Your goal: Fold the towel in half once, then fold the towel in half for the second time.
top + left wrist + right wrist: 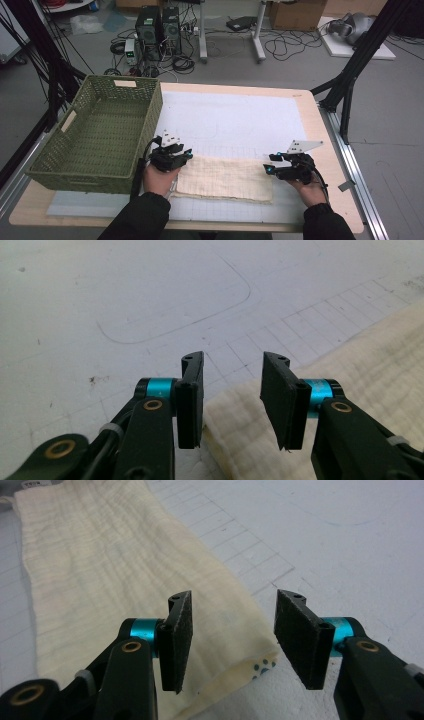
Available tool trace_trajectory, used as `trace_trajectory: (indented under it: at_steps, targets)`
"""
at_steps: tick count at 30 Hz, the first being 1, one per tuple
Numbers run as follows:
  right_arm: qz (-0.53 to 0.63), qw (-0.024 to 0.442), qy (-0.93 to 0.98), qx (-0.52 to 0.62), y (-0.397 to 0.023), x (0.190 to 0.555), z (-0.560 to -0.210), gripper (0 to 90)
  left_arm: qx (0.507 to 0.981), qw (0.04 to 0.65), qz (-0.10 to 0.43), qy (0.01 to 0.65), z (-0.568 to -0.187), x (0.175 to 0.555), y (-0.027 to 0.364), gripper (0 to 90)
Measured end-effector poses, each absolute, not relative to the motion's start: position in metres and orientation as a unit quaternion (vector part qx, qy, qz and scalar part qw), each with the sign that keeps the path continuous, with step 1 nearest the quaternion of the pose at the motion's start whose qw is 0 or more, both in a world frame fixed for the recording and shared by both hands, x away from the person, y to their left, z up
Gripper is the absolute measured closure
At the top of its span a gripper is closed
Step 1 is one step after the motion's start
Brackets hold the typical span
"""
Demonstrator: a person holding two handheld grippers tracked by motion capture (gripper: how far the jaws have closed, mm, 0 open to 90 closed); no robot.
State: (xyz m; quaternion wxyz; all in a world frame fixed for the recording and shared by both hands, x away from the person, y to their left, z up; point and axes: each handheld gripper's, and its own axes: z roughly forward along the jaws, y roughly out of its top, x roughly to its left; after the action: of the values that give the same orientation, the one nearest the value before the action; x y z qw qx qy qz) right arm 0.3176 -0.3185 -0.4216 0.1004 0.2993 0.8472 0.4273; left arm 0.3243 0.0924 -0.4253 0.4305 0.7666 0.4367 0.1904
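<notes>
A green basket (pixel 95 135) sits at the table's left. A folded cream cloth (pixel 225 177) lies on the white mat (pixel 235 120) between the two grippers. The left gripper (pixel 186 156) hovers at the cloth's left corner, jaws spread, pinching nothing; in its own view the corner (pixel 235 405) lies under the gap. The right gripper (pixel 268 169) sits at the right end, jaws also apart and empty. Its own view reveals a dotted underside (pixel 262 666) at the cloth's corner.
</notes>
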Motion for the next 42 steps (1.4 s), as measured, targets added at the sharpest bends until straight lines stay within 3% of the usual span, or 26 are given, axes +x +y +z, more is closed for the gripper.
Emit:
trace_trajectory:
  at_steps: [13,28,32,34,42]
  targets:
    - [0.421,0.091,0.846,0.313,-0.320,0.327,-0.422,50.8,0.776,0.415,0.177,0.441,-0.431,0.328,0.091,58.4]
    - [0.377,0.064,0.862,0.332,-0.317,0.344,-0.441,54.9,0.792,0.369,0.170,0.456,-0.443,0.335,0.089,67.3]
    - [0.375,0.059,0.866,0.327,-0.316,0.343,-0.441,64.7,0.800,0.368,0.167,0.443,-0.442,0.332,0.087,81.2]
    - [0.368,0.051,0.877,0.305,-0.312,0.340,-0.439,82.5,0.800,0.376,0.164,0.439,-0.442,0.329,0.088,85.0]
    - [0.342,0.061,0.888,0.302,-0.313,0.350,-0.426,85.7,0.762,0.428,0.178,0.453,-0.432,0.322,0.088,86.7]
